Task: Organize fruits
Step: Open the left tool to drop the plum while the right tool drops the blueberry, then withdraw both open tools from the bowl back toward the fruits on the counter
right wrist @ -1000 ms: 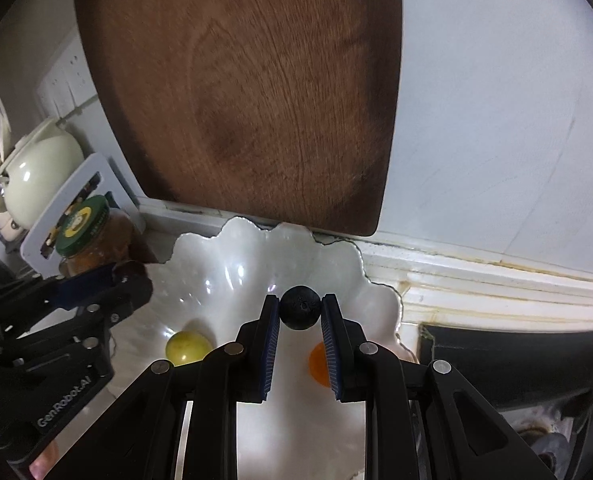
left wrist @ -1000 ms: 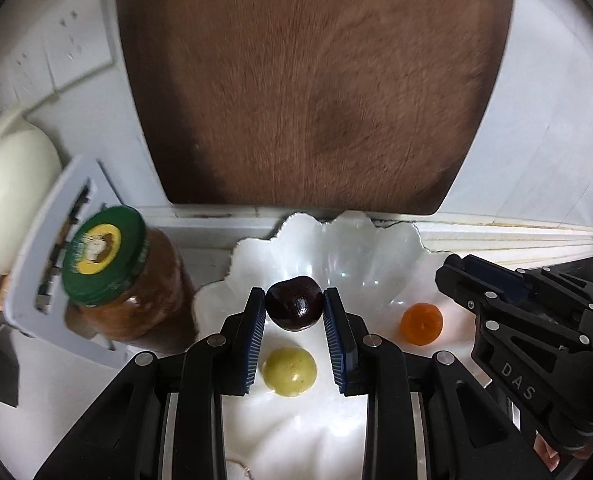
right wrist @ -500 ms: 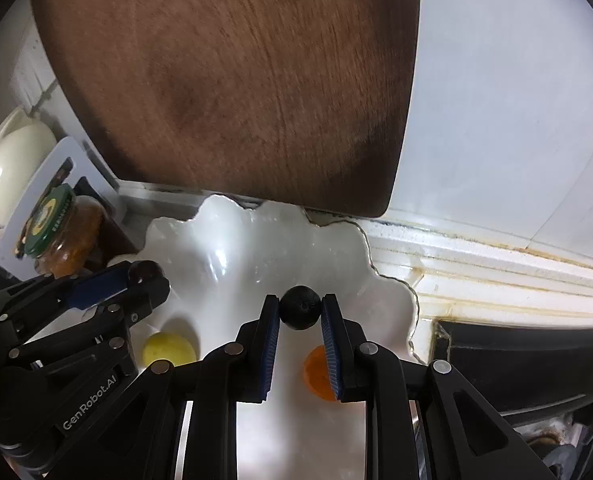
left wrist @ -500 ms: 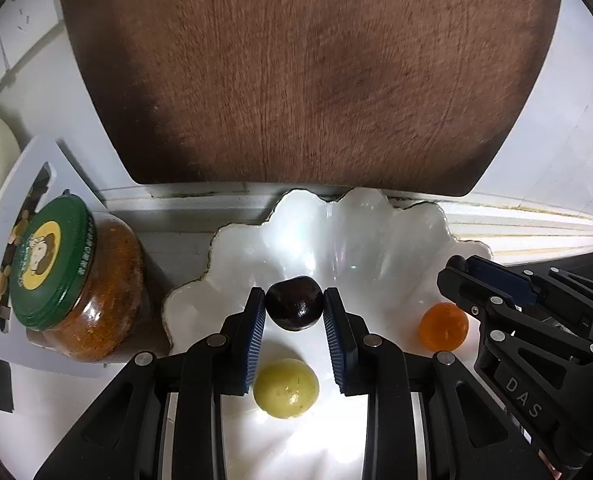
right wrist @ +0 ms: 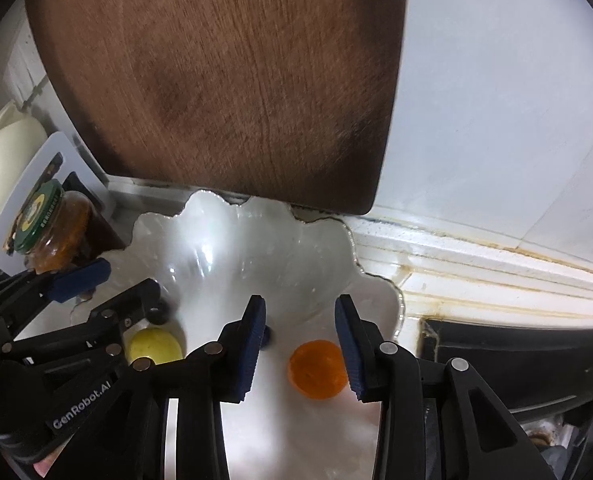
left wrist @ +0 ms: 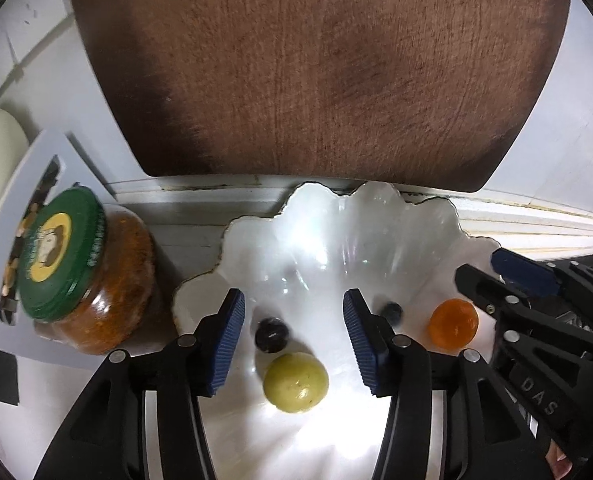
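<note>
A white scalloped bowl (left wrist: 336, 232) (right wrist: 200, 240) holds several fruits. In the left wrist view a dark plum (left wrist: 271, 334), a yellow-green fruit (left wrist: 295, 382), a small dark berry (left wrist: 392, 312) and an orange fruit (left wrist: 453, 329) lie in it. My left gripper (left wrist: 294, 338) is open and empty, over the plum. My right gripper (right wrist: 299, 338) is open and empty over the bowl, with the orange fruit (right wrist: 317, 369) between its fingers, the berry (right wrist: 265, 335) half hidden by the left finger, and the yellow-green fruit (right wrist: 154, 346) to the left.
A large wooden cutting board (left wrist: 316, 68) (right wrist: 224, 80) leans on the white wall behind the bowl. A green-lidded jar (left wrist: 76, 276) (right wrist: 50, 228) stands left of the bowl, beside a white holder (left wrist: 28, 184). A dark surface (right wrist: 516, 344) lies right.
Both grippers opened. The left one let go of the dark plum and the right one let go of the small dark berry; both fruits now lie in the bowl.
</note>
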